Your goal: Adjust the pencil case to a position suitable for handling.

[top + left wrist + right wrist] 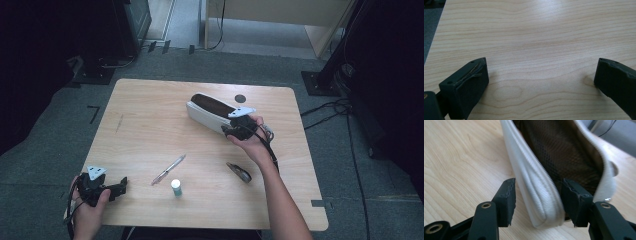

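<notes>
A white zip pouch (210, 111) lies open on the wooden table (150, 125), showing a dark mesh lining (564, 152). My right gripper (231, 131) is at the pouch's near end. In the right gripper view its jaws (537, 187) straddle the pouch's white side wall (531, 172), one pad outside and one inside the opening. A gap shows between the outer pad and the fabric, so the gripper is open. My left gripper (121, 186) rests near the table's front left corner, its jaws (541, 67) wide open over bare wood.
A silver pen (169, 169) lies near the table's middle front. A small green-capped tube (176, 187) stands just below it. A dark oblong object (239, 171) lies beside the right forearm. A round dark spot (240, 98) marks the table behind the pouch.
</notes>
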`<state>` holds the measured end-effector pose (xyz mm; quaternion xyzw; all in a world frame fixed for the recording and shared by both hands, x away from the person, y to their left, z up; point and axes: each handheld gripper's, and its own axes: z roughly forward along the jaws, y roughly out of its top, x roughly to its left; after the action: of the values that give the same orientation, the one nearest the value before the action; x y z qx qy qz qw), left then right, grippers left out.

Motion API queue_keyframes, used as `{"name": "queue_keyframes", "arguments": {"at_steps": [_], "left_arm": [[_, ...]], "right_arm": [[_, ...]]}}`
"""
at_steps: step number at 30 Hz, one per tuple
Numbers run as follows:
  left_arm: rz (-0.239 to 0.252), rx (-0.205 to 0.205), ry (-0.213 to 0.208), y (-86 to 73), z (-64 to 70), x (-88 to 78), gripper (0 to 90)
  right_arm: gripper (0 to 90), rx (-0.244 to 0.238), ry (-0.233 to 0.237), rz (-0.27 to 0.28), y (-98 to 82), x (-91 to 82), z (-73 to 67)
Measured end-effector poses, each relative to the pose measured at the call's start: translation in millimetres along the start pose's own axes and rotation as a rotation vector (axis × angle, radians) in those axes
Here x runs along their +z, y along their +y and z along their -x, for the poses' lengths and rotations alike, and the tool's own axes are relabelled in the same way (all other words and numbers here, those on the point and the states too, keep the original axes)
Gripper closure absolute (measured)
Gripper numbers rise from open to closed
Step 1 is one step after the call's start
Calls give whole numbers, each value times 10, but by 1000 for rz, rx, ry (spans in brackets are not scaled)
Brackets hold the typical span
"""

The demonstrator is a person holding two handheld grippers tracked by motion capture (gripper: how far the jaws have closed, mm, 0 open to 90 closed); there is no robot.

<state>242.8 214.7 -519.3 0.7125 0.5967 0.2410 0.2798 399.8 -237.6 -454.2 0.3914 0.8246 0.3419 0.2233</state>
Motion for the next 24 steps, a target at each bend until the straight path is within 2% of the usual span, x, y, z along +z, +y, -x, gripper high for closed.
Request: {"name": "queue_keyframes", "arguments": {"at_steps": [1,2,5,6,7,8,9,11,13,15,18,19,20,22,23,24], "left_arm": [[0,0,0,0,0,0,0],[0,0,0,0,0,0,0],[0,2,-3,0,2,0,0],[-1,2,-3,0,2,-1,0],[-1,2,-3,0,2,-1,0],[0,2,-3,0,2,0,0],[-1,3,-4,0,2,-1,0],[-1,5,-5,0,1,-1,0],[-1,5,-5,0,1,-1,0],[-1,5,-5,0,1,-1,0],[-1,4,-5,0,2,0,0],[-1,5,-5,0,1,-1,0],[-1,5,-5,0,1,-1,0],[-1,5,-5,0,1,-1,0],[-2,5,-5,0,1,-1,0],[-2,5,-5,0,1,-1,0]], "right_arm": [[504,-8,17,3,-10,30,-7],[504,-8,17,3,-10,30,-7],[582,-15,13,1,-13,61,-19],[649,-18,15,-3,-15,66,-11],[649,-18,15,-3,-15,66,-11],[738,-25,36,-1,-17,62,-14],[786,-31,47,-5,-18,56,-25],[836,-51,69,-4,-5,46,-58],[849,-42,83,0,21,25,-81],[852,-15,75,16,60,-27,-102],[854,-10,59,29,103,-97,-150],[853,-15,58,34,114,-116,-171],[854,-29,60,48,143,-184,-252],[854,-38,63,62,153,-212,-292],[854,-62,65,75,166,-270,-386],[853,-64,60,79,169,-290,-427]]}}
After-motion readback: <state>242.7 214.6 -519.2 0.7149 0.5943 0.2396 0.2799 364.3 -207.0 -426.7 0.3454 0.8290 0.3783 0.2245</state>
